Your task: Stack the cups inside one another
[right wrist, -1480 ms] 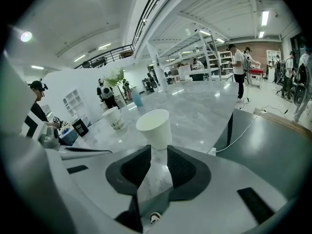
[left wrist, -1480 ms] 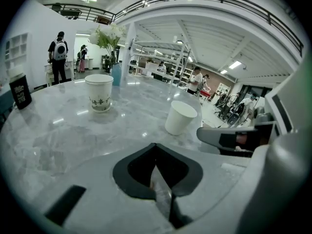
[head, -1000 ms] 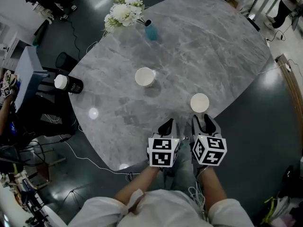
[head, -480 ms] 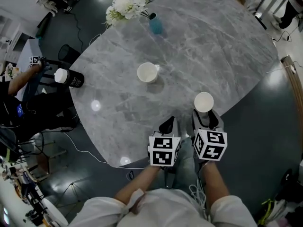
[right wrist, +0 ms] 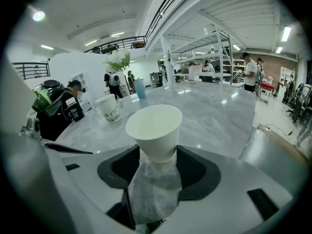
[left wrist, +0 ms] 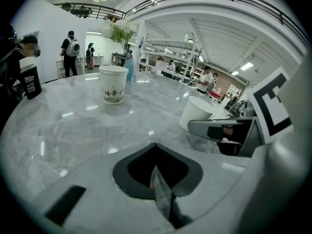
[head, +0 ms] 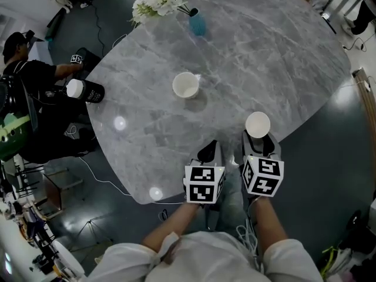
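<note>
Your right gripper has eased forward over the last second, its jaws just opening wide. They now stand either side of the near cup without squeezing it, by the edge of the counter. Your left gripper is closed and empty. The second cup stands mid-counter.

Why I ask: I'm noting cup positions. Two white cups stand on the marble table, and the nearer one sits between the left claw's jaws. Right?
Not quite. The nearer cup sits between the jaws of the right claw, which have just been opening, as the right gripper view shows. The left claw is shut and empty. The rest stands.
</note>
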